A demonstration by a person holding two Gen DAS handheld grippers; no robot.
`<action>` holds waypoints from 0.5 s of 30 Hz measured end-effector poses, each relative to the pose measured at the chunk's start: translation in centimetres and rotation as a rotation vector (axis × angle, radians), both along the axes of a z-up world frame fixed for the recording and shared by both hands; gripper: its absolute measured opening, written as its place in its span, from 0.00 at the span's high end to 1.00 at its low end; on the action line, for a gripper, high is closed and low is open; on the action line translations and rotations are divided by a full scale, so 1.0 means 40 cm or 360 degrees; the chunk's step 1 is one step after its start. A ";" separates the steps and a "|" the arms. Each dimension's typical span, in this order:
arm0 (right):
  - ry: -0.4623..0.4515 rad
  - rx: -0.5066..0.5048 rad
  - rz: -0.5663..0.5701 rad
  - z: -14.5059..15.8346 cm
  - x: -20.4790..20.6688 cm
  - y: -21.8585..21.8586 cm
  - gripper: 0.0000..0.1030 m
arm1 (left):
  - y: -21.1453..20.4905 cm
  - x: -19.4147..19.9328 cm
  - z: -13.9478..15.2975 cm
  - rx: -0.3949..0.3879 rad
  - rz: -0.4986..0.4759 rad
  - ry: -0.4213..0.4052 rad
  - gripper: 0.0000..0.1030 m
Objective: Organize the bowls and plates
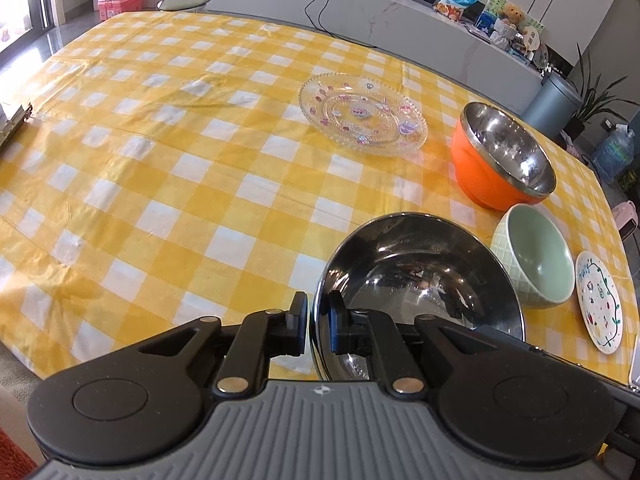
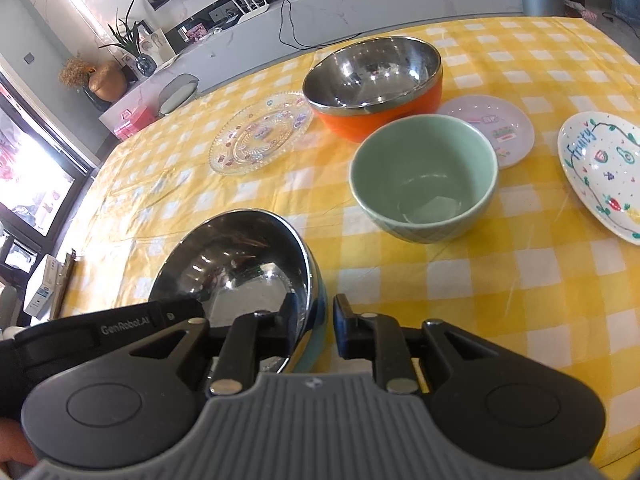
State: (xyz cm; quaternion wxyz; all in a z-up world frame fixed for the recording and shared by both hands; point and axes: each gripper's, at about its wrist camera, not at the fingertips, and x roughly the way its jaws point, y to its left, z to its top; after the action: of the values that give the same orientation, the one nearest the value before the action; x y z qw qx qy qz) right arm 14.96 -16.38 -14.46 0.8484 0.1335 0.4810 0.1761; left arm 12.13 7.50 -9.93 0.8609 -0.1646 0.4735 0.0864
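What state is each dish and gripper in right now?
Steel bowl: upright, empty, rim between both grippers' jaws.
Left gripper: jaws narrow around the rim; contact unclear.
Right gripper: open, astride the rim, outer finger clear of it.
Orange bowl: upright, empty.
Green bowl: upright, empty.
Glass plate: flat, empty.
Pink plate: flat, partly hidden behind Green bowl.
Fruity plate: flat, empty.

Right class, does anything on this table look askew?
Yes: the steel bowl is tipped up, its rim straddled by the left gripper and right gripper; the orange bowl, green bowl and glass plate sit flat.
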 end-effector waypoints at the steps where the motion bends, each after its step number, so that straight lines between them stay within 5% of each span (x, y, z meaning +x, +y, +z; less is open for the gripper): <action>1: -0.0005 -0.0006 -0.0002 0.001 0.000 0.000 0.71 | 0.002 0.000 0.001 0.0005 0.0008 0.0000 0.81; 9: -0.0031 -0.0044 0.0001 0.014 0.001 -0.002 0.56 | 0.006 -0.003 0.016 -0.0012 0.0009 -0.0029 0.64; 15: -0.0129 -0.0139 0.0017 0.053 -0.011 0.003 0.38 | -0.016 -0.009 0.069 0.0126 -0.0051 -0.0134 0.48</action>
State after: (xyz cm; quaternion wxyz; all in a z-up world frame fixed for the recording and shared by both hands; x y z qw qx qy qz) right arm 14.53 -16.26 -12.34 0.8713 0.0866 0.4542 0.1647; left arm 11.76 6.87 -7.18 0.8873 -0.1264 0.4355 0.0843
